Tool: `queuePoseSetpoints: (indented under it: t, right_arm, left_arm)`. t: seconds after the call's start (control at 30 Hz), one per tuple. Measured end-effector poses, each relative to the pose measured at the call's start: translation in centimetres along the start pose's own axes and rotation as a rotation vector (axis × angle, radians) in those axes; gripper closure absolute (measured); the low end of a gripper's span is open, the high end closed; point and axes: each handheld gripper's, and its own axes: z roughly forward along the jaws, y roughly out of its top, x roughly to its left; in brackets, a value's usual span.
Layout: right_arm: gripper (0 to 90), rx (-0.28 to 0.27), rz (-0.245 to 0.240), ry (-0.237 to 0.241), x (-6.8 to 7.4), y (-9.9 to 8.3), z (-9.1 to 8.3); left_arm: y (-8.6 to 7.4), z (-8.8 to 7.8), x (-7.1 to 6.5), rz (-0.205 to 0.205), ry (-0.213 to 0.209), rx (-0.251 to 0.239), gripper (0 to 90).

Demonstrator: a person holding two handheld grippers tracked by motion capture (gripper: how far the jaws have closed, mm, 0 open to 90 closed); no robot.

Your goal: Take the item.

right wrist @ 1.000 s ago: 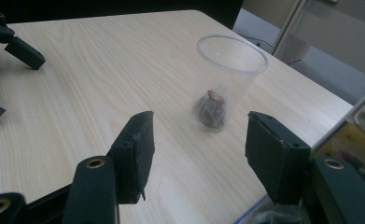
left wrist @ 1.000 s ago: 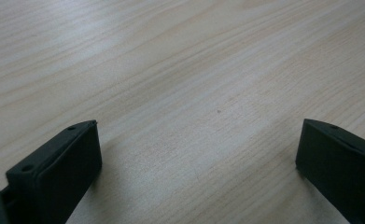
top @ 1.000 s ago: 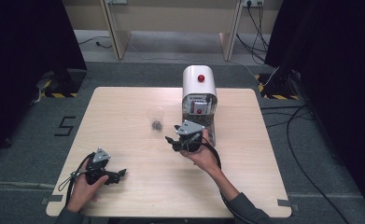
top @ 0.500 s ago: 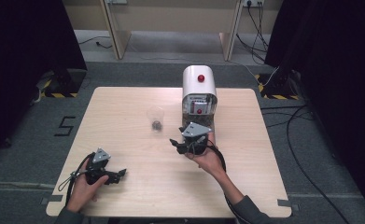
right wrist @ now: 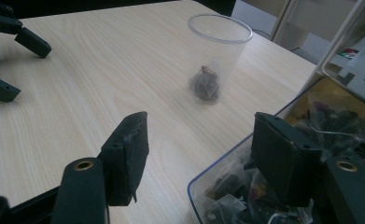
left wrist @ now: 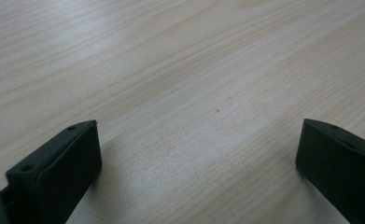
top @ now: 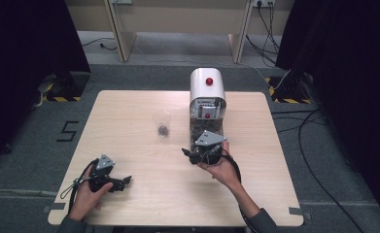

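At the table's near edge, the left gripper (top: 124, 181) rests on bare wood (left wrist: 180, 93), jaws spread wide and empty. Farther in, the right gripper (top: 186, 153) hangs beside a clear bin of tea sachets (right wrist: 245, 196) under a white dispenser (top: 207, 92); its jaws, just opening, hold nothing. Beyond stands a clear plastic cup (right wrist: 219, 56), upright, one dark sachet (right wrist: 205, 84) at its bottom. The cup looks light, thin-walled and easily crushed or tipped; a gentle squeeze across its middle seems safest.

Overhead view of whole table (top: 129, 121); claw cameras low and close, sharing its wood.
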Motion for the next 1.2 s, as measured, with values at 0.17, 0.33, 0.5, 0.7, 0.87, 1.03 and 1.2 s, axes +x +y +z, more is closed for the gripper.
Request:
queuePoseSetpoints:
  t: [0.17,0.33,0.5,0.7,0.87,1.03,1.2]
  right_arm:
    - [37.3,0.001,-0.003,-0.007,-0.2,-0.4,-0.5]
    - [36.9,0.007,0.010,-0.019,-0.3,-0.9,-1.1]
    - [36.6,0.005,0.022,-0.028,-0.5,-1.2,-1.8]
    - [36.0,0.000,0.031,-0.039,-0.7,-1.4,-2.5]
    - [35.5,-0.006,0.036,-0.047,-0.9,-1.8,-3.2]
    - [33.9,0.003,0.055,-0.055,-1.1,-2.2,-3.9]
    - [32.5,0.004,0.060,-0.057,-1.1,-2.5,-4.4]
  left_arm:
    - [0.0,0.0,0.0,0.000,0.000,-0.001,0.0]
    - [0.0,0.0,0.0,0.000,-0.001,-0.001,0.0]
    - [0.0,0.0,0.0,0.000,-0.001,-0.001,0.0]
    - [0.0,0.0,0.0,0.000,-0.001,-0.001,0.0]
    - [0.0,0.0,0.0,0.001,-0.001,-0.001,0.0]
    - [0.0,0.0,0.0,0.001,-0.001,-0.001,0.0]
    - [0.0,0.0,0.0,0.001,-0.001,-0.001,0.0]
